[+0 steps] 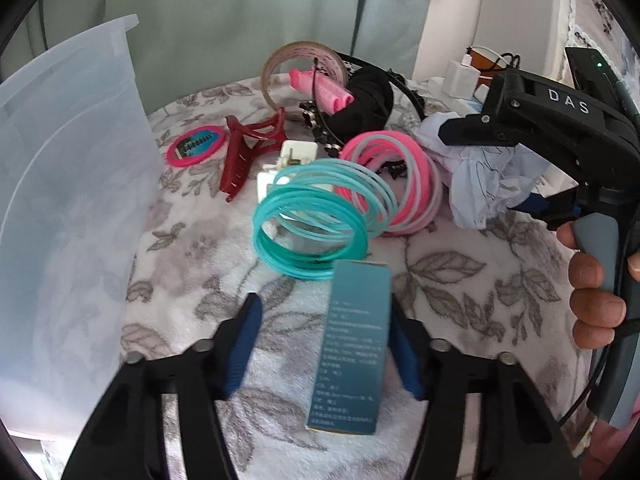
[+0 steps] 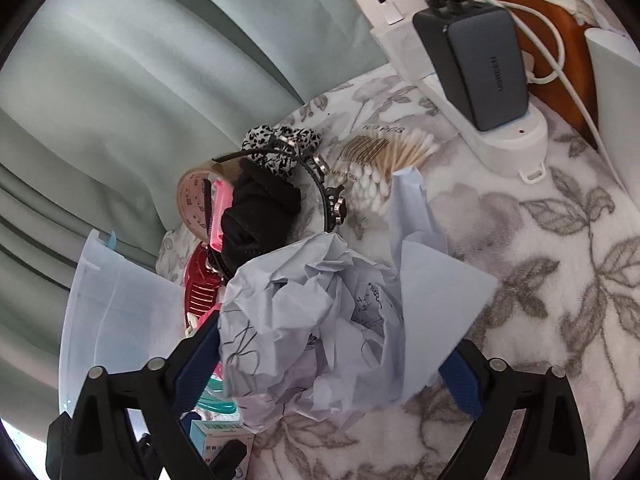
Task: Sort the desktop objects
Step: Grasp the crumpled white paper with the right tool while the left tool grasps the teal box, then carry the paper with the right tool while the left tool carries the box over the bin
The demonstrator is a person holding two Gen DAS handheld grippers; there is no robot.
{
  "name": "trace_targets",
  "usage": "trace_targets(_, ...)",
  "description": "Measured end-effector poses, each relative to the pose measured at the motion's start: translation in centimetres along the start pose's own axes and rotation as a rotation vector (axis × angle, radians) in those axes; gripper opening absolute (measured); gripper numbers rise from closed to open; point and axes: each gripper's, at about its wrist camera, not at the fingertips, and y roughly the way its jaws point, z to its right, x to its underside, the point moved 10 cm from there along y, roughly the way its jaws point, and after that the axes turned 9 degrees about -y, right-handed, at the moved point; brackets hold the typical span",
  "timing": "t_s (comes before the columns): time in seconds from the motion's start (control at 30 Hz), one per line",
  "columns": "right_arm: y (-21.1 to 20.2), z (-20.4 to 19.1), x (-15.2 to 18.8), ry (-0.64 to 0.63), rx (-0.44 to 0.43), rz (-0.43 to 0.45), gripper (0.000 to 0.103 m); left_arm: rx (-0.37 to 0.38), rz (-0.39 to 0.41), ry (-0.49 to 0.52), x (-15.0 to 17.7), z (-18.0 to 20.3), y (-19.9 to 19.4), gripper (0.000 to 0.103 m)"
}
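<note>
A small teal box [image 1: 352, 344] stood between the blue-padded fingers of the left gripper [image 1: 326, 344] on a flower-patterned cloth [image 1: 460, 280]; its right edge lay against the right pad, while a clear gap showed between the box and the left pad [image 1: 240, 344], so the jaws were only partly closed and not yet pinching it. Just beyond the box lay a coil of teal bangles [image 1: 316, 220] with a coil of pink bangles [image 1: 396, 180] touching it behind, a dark red claw clip [image 1: 252, 148] and a pink-rimmed round item [image 1: 196, 146] to their left, and a roll of tape [image 1: 300, 68], pink rollers [image 1: 320, 88] and black fabric [image 1: 368, 104] heaped further back. A translucent plastic bin [image 1: 68, 200] stood at the left edge of the cloth.

The right gripper [image 2: 332, 364], held in a person's hand [image 1: 596, 296], stood wide open around a crumpled ball of pale blue paper [image 2: 320, 320], its pads either side of the paper; whether they touched it could not be told. A bundle of cotton swabs [image 2: 384, 168], a spotted headband [image 2: 280, 148] and a dark charger [image 2: 488, 68] on a white power strip [image 2: 516, 148] lay beyond
</note>
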Motion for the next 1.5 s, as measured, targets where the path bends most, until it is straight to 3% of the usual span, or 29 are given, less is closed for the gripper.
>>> trace_targets(0.07,-0.3,0.0,0.0,0.007,-0.001,0.006,0.089,0.017,-0.006,0.003,0.2,0.1,-0.2,0.045)
trace_targets(0.27,-1.2,0.2,0.3,0.031,-0.016,0.023,0.081,0.035,-0.006,0.003,0.7,0.3,-1.0,0.032)
trace_targets(0.83,-6.7,-0.4,0.1,0.051,-0.024,0.121,0.078,0.079,0.053,-0.023,0.9,-0.3,-4.2,0.026)
trace_targets(1.13,-11.2,-5.9,-0.8,-0.06,-0.065,0.208,0.078,0.161,0.21,-0.027,-1.4,-0.2,-10.0,0.026)
trace_targets(1.23,-12.7,-8.5,-1.3,-0.113,-0.085,0.237,0.078,0.202,0.288,-0.037,-3.1,-0.6,-13.2,0.026)
trace_targets(1.3,-13.8,-10.7,-1.8,-0.164,-0.104,0.26,0.078,0.223,0.38,-0.052,-4.8,-1.7,-16.5,0.026)
trace_targets(1.5,-15.2,-19.0,-2.6,-0.325,-0.208,0.297,0.078,0.155,0.568,-0.162,-7.4,-8.3,-22.7,0.026)
